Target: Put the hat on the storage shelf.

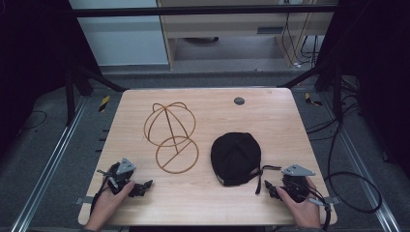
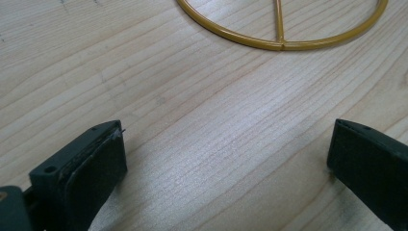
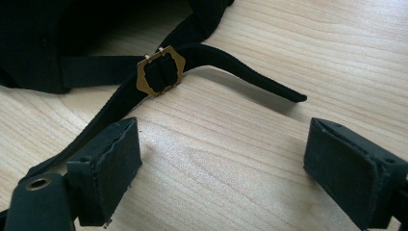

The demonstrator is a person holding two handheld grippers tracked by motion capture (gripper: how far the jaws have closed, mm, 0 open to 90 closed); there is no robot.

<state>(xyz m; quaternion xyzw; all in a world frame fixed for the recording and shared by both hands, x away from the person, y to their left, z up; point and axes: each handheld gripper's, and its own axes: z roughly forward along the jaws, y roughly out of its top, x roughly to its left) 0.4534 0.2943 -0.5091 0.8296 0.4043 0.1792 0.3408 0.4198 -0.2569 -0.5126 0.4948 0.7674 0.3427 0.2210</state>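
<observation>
- Pale wooden table point(image 1: 270, 121) under dim light, dark floor around it.
- Black cap point(image 1: 235, 157) lies right of centre; wire hat stand point(image 1: 170, 137), nothing on it, lies tipped over to its left.
- Right gripper point(image 3: 221, 163) gapes wide just short of the cap's strap buckle point(image 3: 160, 71); left gripper point(image 2: 226, 159) likewise agape near the stand's ring.
- Likely an approach step: next, close on the strap.

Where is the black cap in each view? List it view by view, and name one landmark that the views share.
High view: black cap right of centre on the table, beside the wire stand.
Left gripper view: no cap; a gold ring of the wire stand at the top.
Right gripper view: cap top left, its strap buckle ahead of the jaws.
Shared landmark: the wooden tabletop.
</observation>
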